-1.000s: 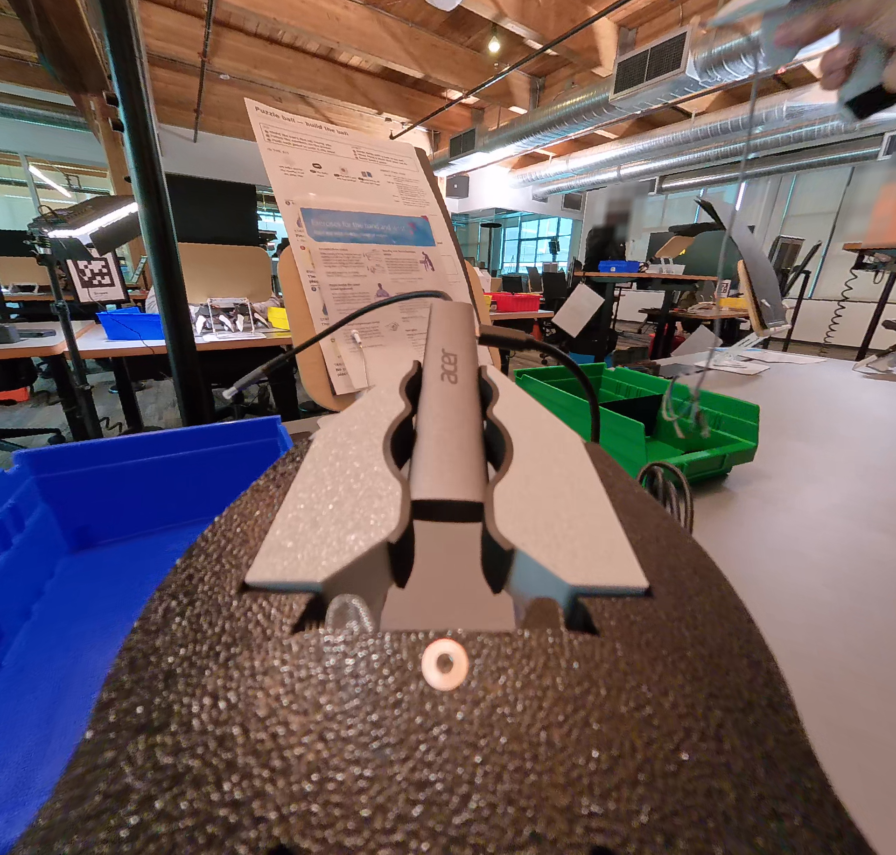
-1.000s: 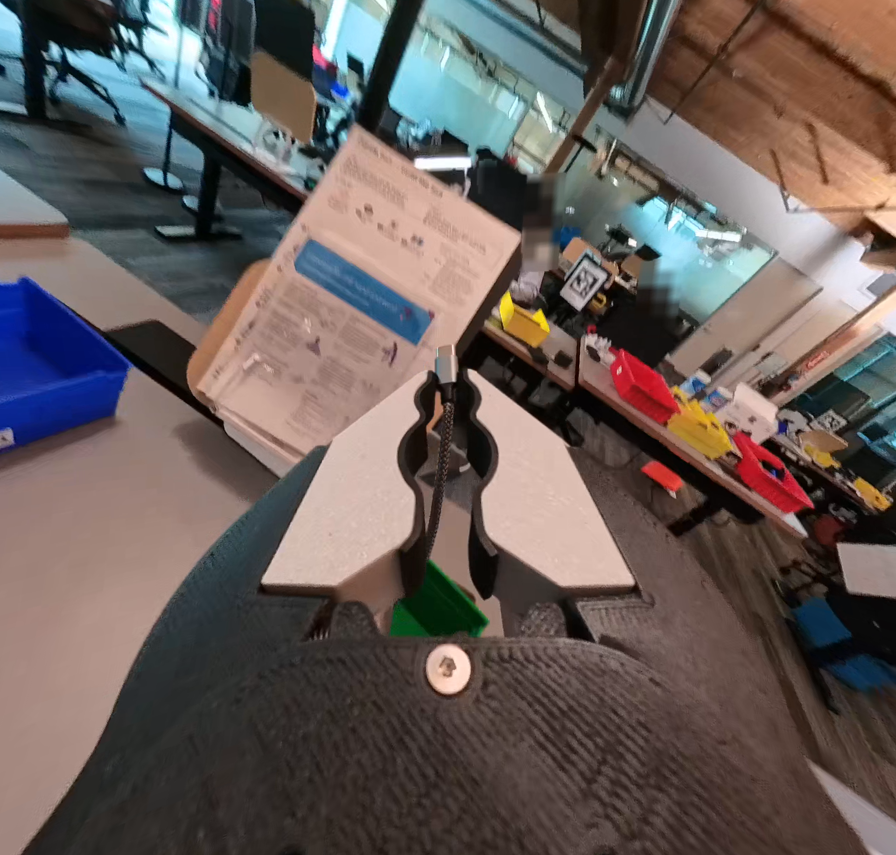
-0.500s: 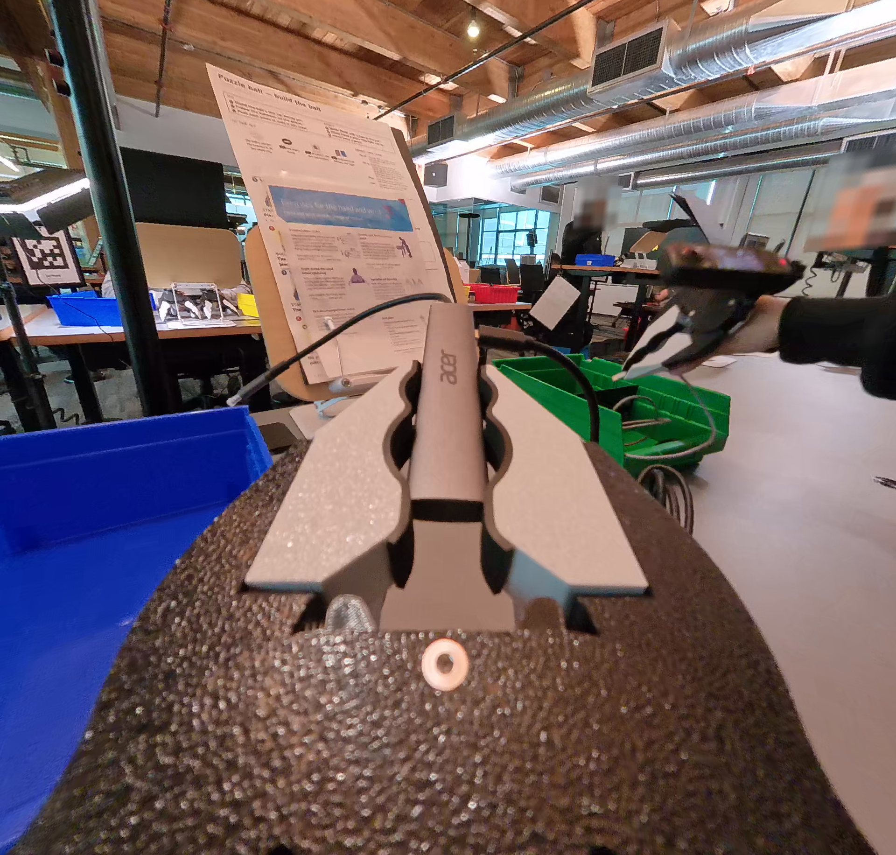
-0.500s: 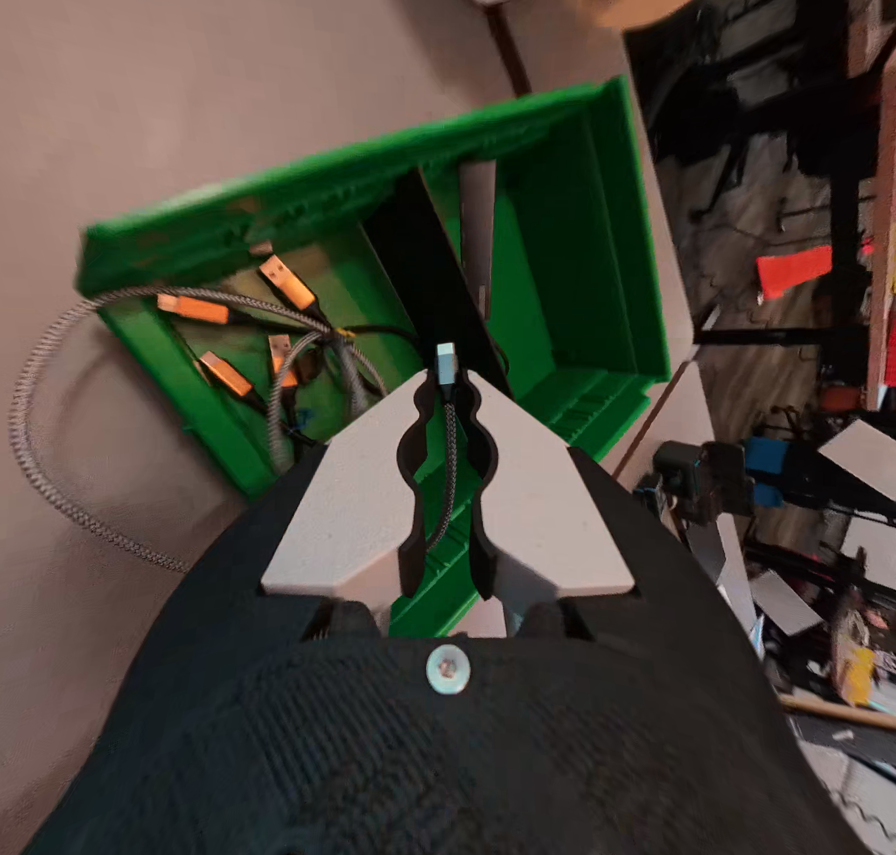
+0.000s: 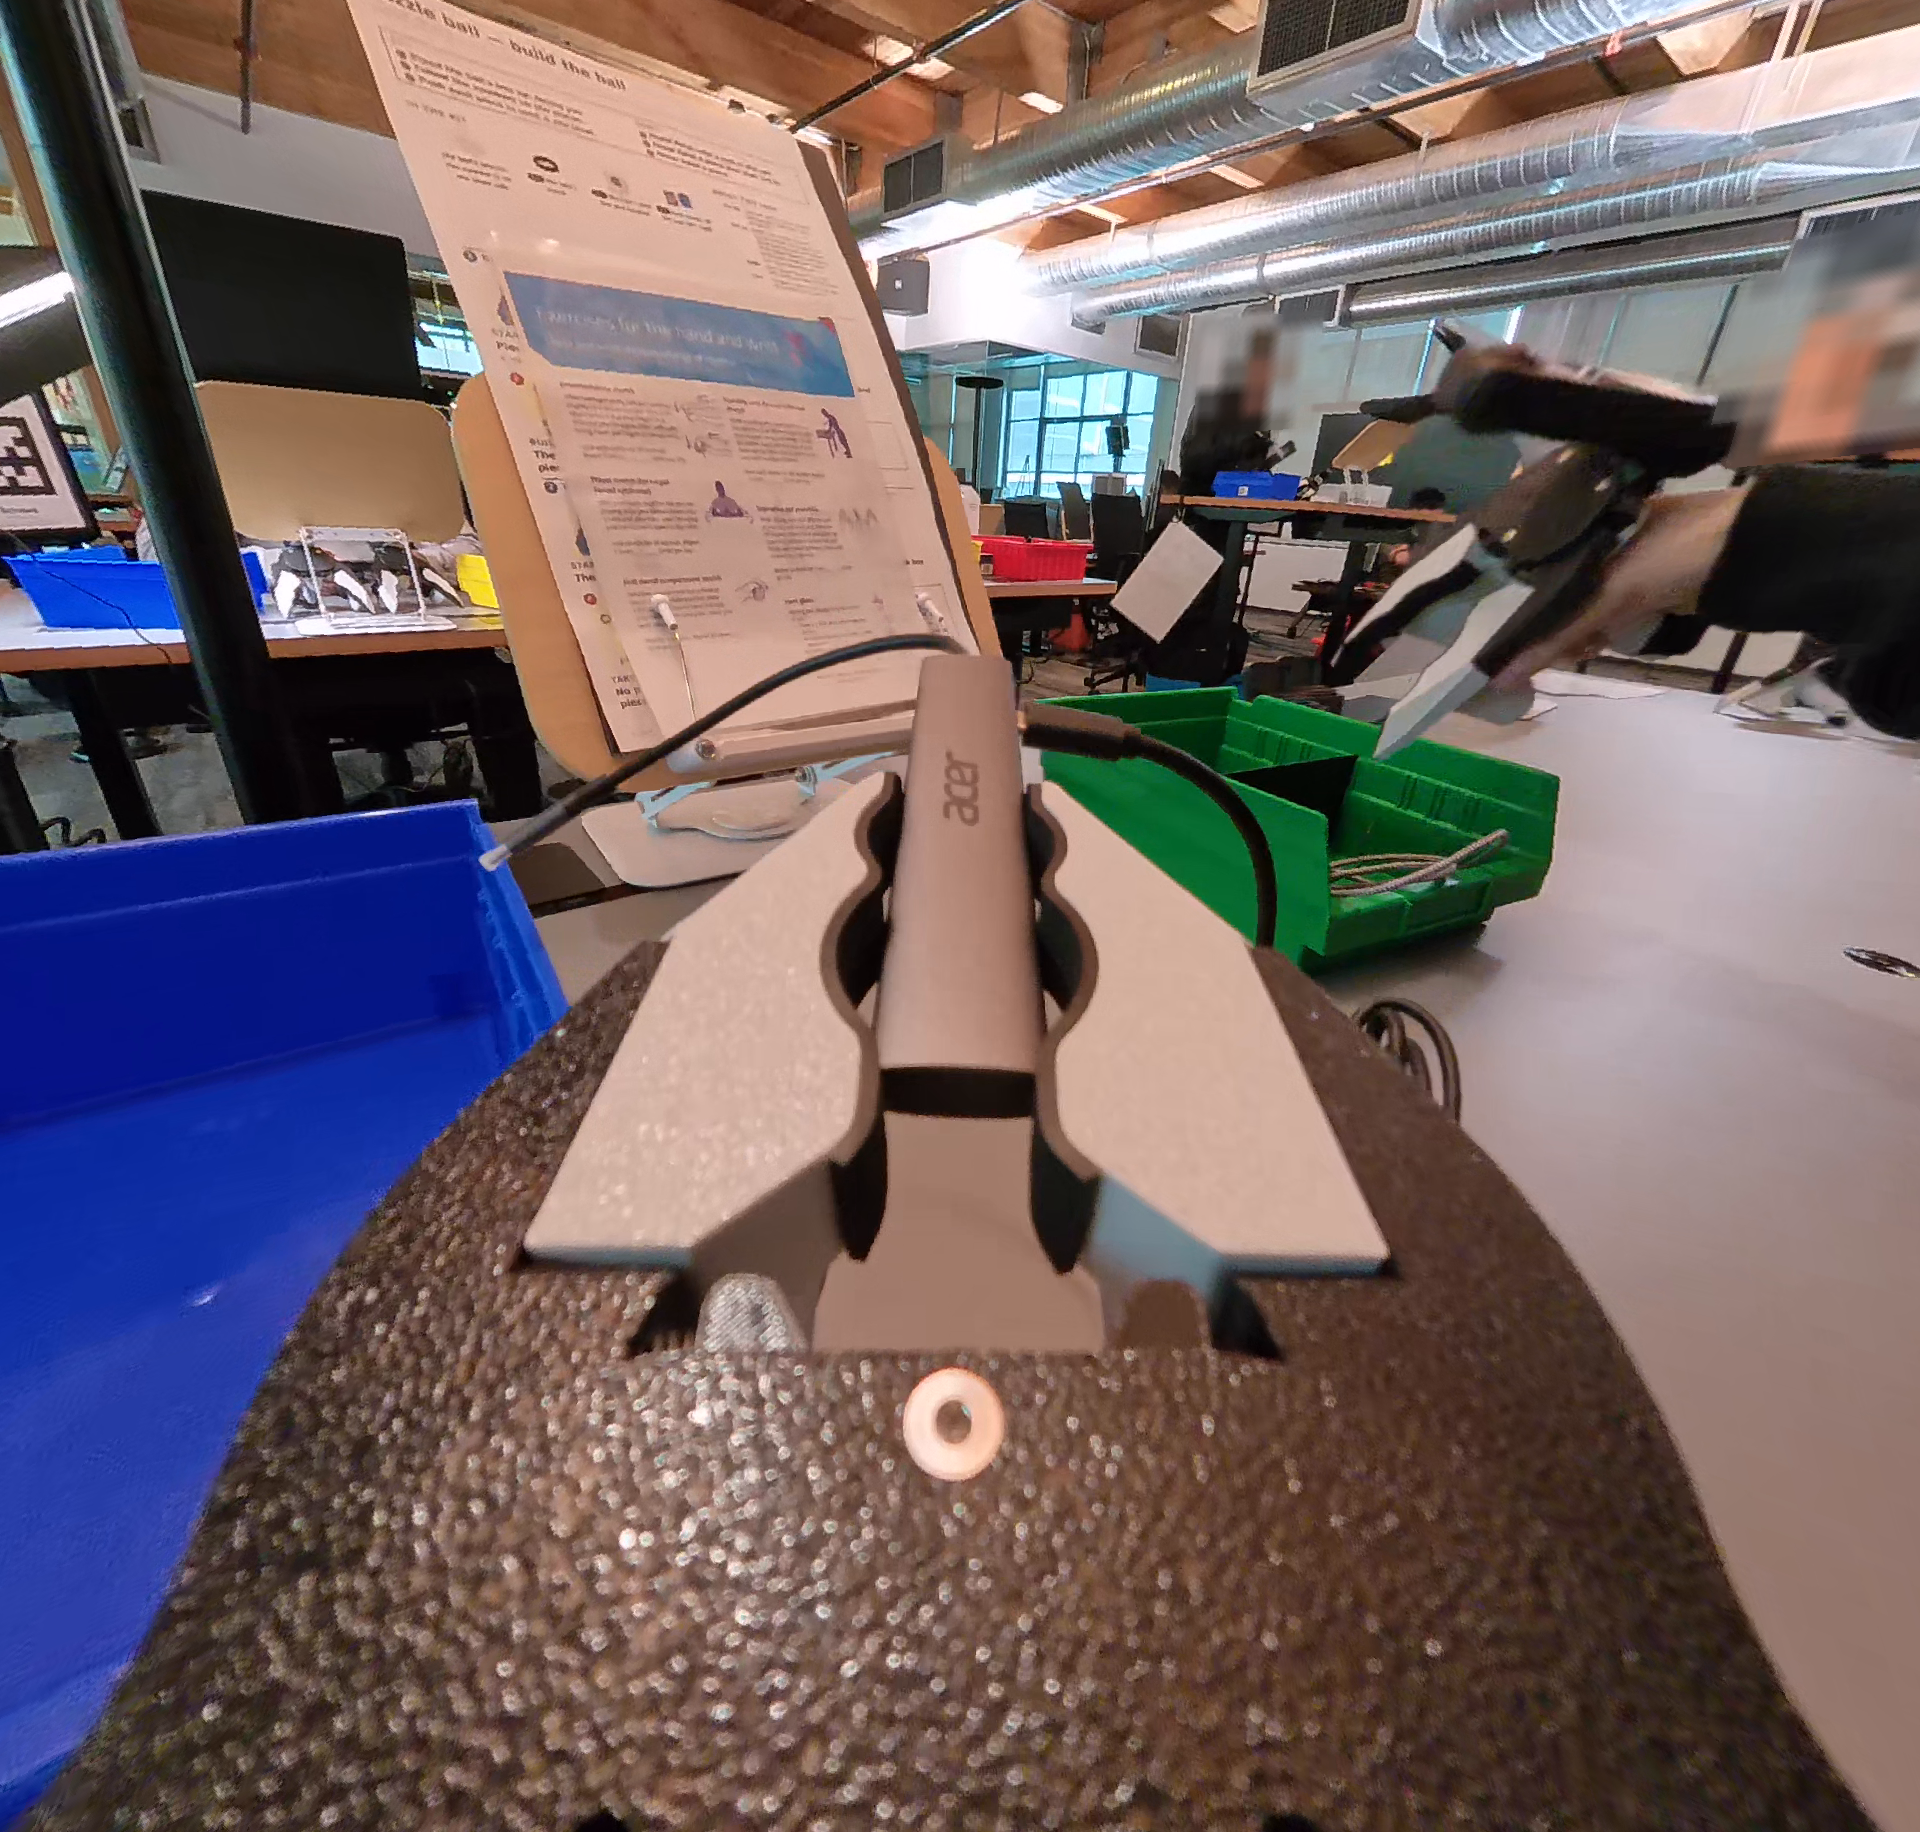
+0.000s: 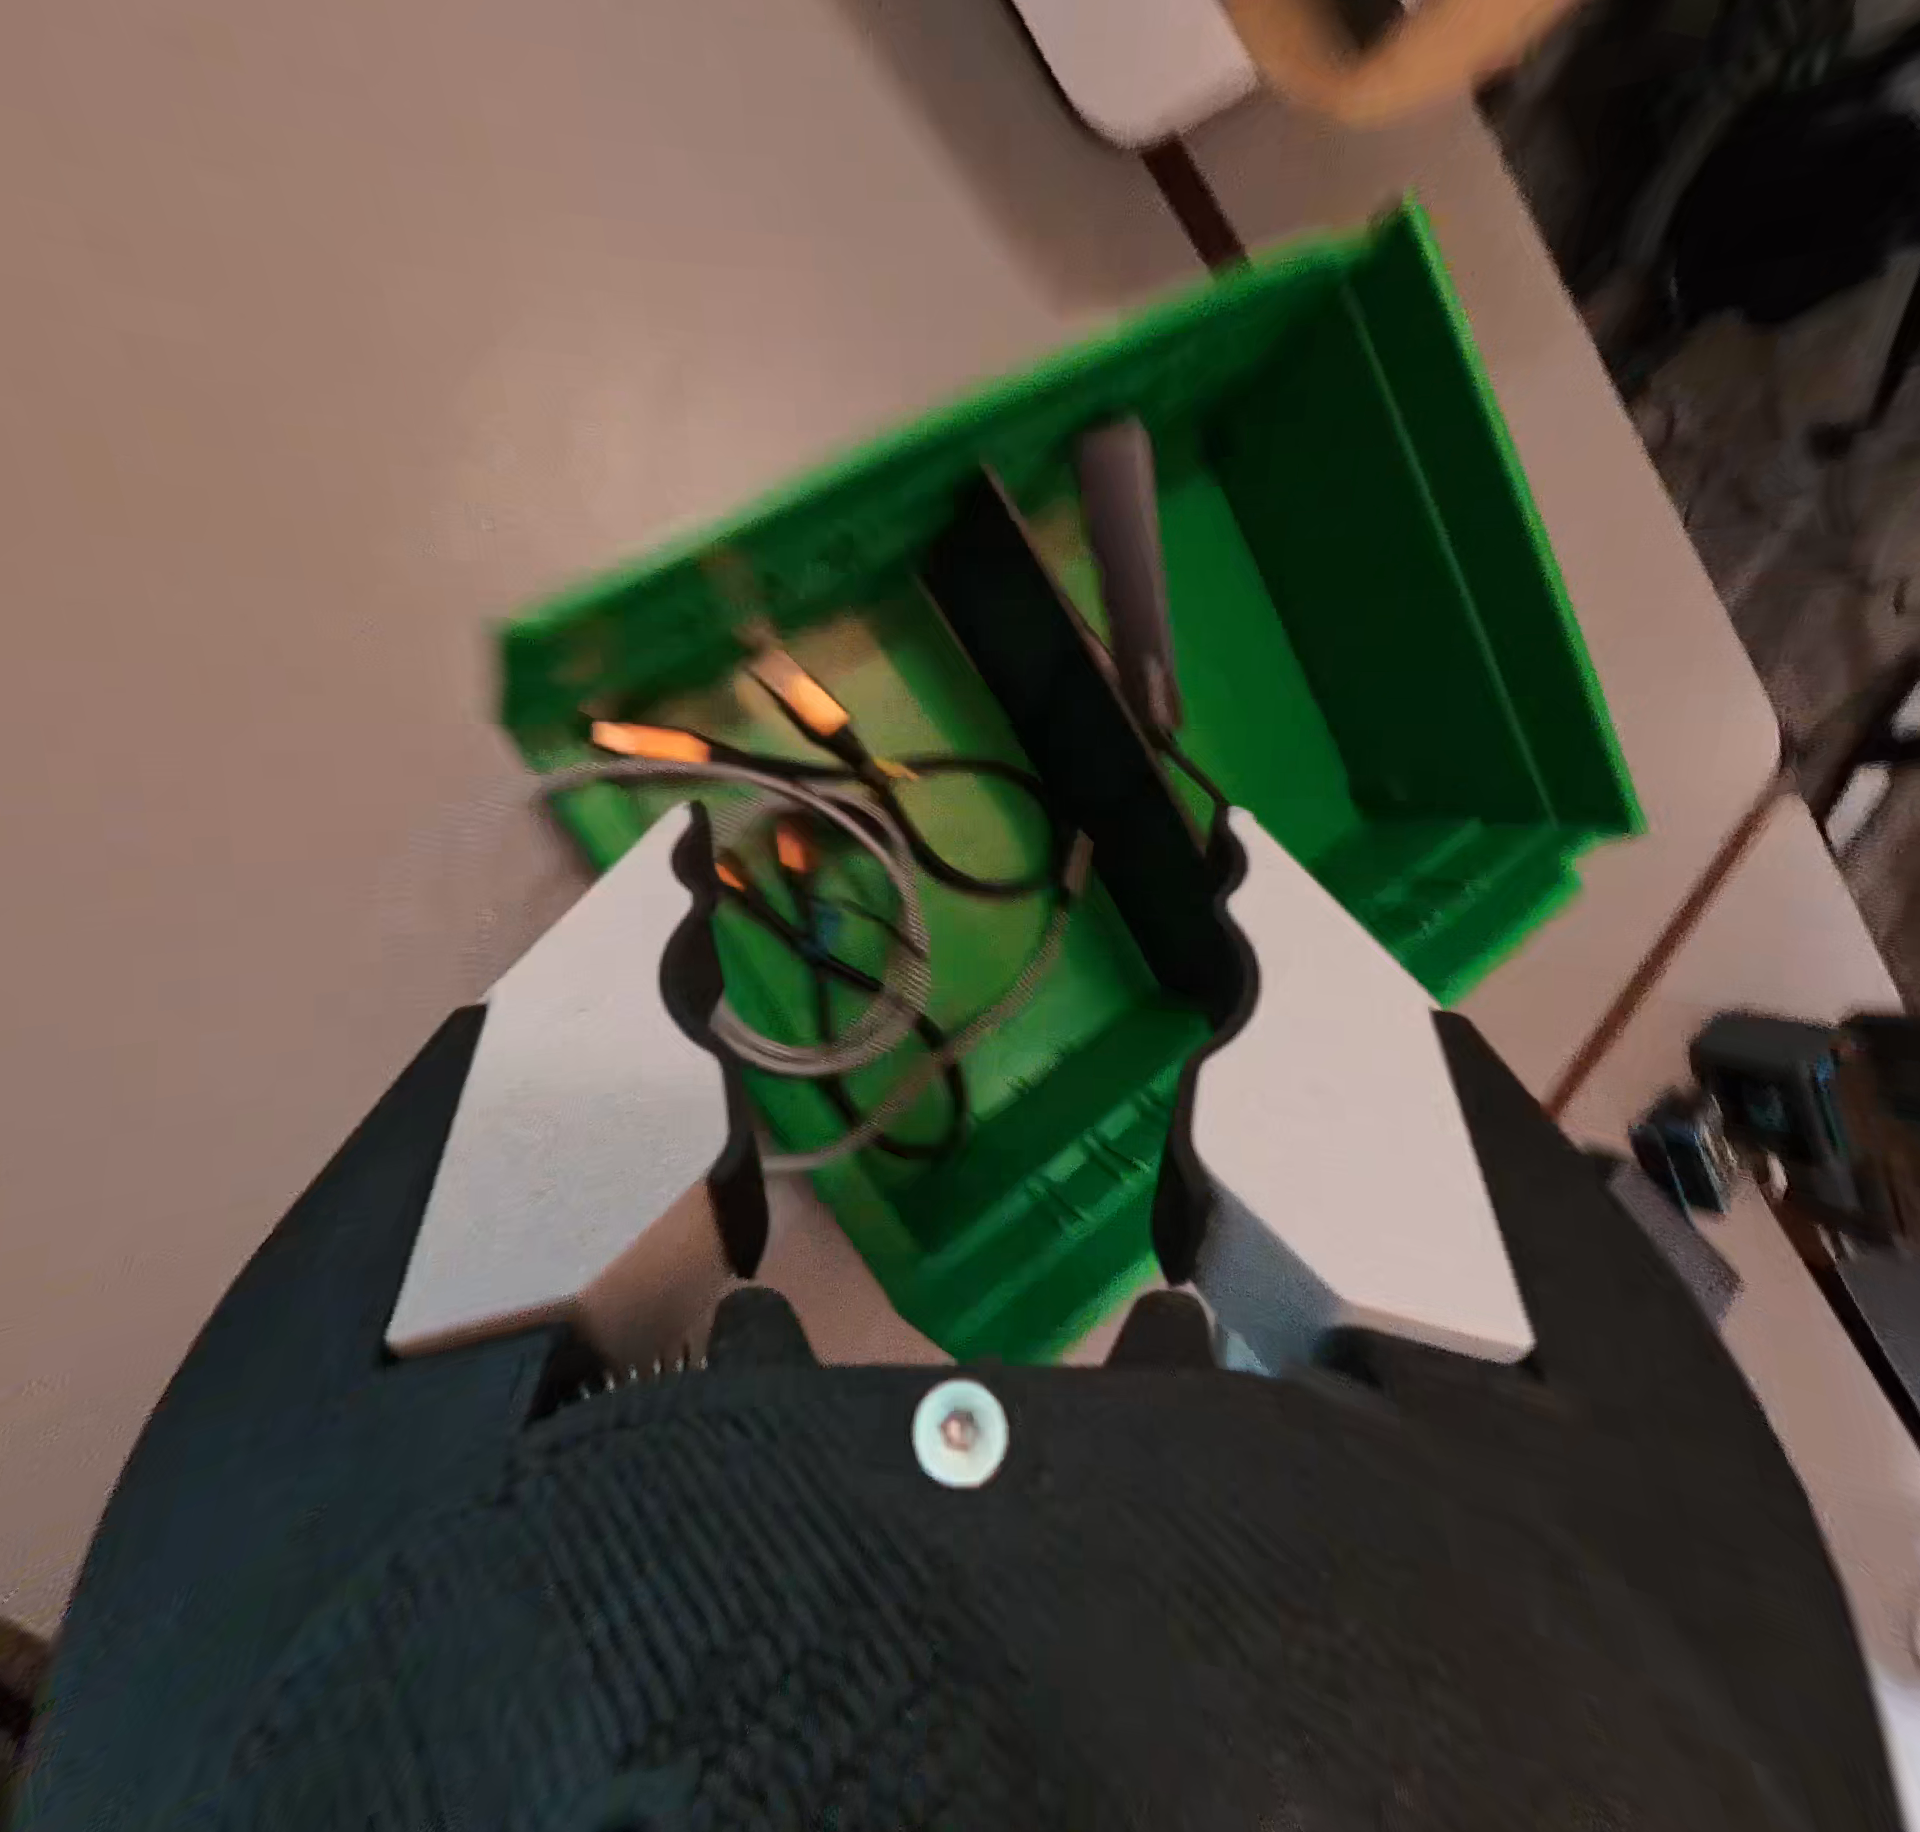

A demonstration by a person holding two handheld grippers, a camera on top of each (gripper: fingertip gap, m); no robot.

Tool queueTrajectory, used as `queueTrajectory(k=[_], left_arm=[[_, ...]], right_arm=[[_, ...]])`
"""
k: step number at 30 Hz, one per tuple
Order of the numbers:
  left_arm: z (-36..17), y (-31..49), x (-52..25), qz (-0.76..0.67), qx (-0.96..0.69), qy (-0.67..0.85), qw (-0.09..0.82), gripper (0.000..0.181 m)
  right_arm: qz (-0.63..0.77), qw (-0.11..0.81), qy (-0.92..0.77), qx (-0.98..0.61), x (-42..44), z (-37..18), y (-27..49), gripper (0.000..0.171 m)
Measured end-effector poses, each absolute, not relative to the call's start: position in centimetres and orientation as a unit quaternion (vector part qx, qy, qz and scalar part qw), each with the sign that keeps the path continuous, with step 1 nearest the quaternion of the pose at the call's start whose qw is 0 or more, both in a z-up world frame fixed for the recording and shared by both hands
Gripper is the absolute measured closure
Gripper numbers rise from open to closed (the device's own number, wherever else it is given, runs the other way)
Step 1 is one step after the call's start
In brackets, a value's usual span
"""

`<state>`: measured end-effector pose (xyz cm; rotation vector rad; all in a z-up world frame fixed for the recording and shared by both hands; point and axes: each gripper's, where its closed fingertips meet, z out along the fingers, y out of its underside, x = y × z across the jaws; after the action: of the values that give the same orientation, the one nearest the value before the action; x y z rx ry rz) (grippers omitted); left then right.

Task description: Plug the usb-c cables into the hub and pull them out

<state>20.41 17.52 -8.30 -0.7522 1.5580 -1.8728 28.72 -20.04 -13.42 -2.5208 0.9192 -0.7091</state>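
Left gripper [image 5: 961, 909] is clamping the grey hub [image 5: 961, 883], jaws pressed against both its sides, holding it up off the surface [image 5: 1662, 1107] and pointing away from the camera. Two thin black cables [image 5: 1195, 795] are leaving the hub's far end, one trailing left with a loose tip, one curving down on the right; can't tell whether either is a plugged-in usb-c lead or the hub's own tail. Right gripper [image 6: 961, 951] is hanging over the green bin [image 6: 1403, 556], jaws spread wide, nothing between them. Bin's near compartment is holding a tangle of braided and black cables [image 6: 883, 951] with orange-tipped plugs; a grey stick-shaped thing [image 6: 1127, 556] is lying past the black divider. Blue bin [image 5: 208, 1055] is sitting to the left of the hub. Judging progress: the right side is empty over the cable pile, so it's between cables; how many plug/pull cycles are done isn't readable from here. Likely left: picking a plug out of that tangle, which could snag.
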Motion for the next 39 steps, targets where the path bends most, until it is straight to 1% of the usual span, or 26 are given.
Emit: queueTrajectory(k=[1,2,4,6,7,9,10,12,16,25,27,29,30,36,39], left_arm=[[-8.3,17.3,20.3,-0.705,-0.278,0.586,0.286,0.16],[-8.3,16.9,20.2,-0.709,-0.27,0.587,0.282,0.16],[-8.5,16.1,19.8,-0.71,-0.251,0.597,0.278,0.16],[-9.1,15.2,19.6,-0.702,-0.239,0.611,0.278,0.16],[-9.3,14.8,19.5,-0.7,-0.234,0.616,0.277,0.16],[-9.7,13.8,19.1,-0.701,-0.224,0.622,0.266,0.16],[-9.8,13.4,18.9,-0.702,-0.221,0.623,0.264,0.16],[-10.1,12.7,18.6,-0.701,-0.212,0.628,0.262,0.16],[-10.7,11.7,18.3,-0.684,-0.206,0.645,0.271,0.16],[-12.2,10.1,18.4,-0.671,-0.257,0.659,0.221,0.16],[-12.5,9.7,18.3,-0.668,-0.26,0.663,0.216,0.16],[-12.7,9.3,18.2,-0.666,-0.258,0.666,0.214,0.16],[-12.8,9.2,18.2,-0.664,-0.261,0.668,0.213,0.16],[-13.1,9.2,18.4,-0.666,-0.27,0.664,0.207,0.16],[-13.2,9.4,18.5,-0.658,-0.266,0.668,0.225,0.16]], right_arm=[[-0.25,0.222,0.306,-0.891,27.4,-12.6,-17.5,0.073],[-0.245,0.274,0.287,-0.885,25.9,-11.8,-14.4,0.073],[-0.24,0.387,0.25,-0.855,22.5,-10.0,-7.8,0.08],[-0.275,0.491,0.226,-0.795,19.9,-8.3,-2.6,0.084],[-0.278,0.528,0.223,-0.771,18.8,-8.1,-0.5,0.093],[-0.272,0.573,0.231,-0.738,17.5,-8.7,2.9,0.094],[-0.272,0.59,0.233,-0.724,17.3,-9.0,4.2,0.098],[-0.293,0.621,0.219,-0.693,17.1,-8.9,6.0,0.112],[-0.323,0.631,0.205,-0.674,17.3,-9.6,7.9,0.127],[-0.37,0.614,0.218,-0.662,18.2,-11.7,7.6,0.141],[-0.38,0.623,0.22,-0.647,18.2,-11.7,7.4,0.147],[-0.375,0.622,0.221,-0.651,18.3,-12.2,7.5,0.151],[-0.38,0.619,0.221,-0.651,18.4,-12.3,7.4,0.155],[-0.389,0.623,0.236,-0.637,18.6,-12.3,7.4,0.16],[-0.376,0.62,0.254,-0.64,18.8,-12.7,7.6,0.16]])
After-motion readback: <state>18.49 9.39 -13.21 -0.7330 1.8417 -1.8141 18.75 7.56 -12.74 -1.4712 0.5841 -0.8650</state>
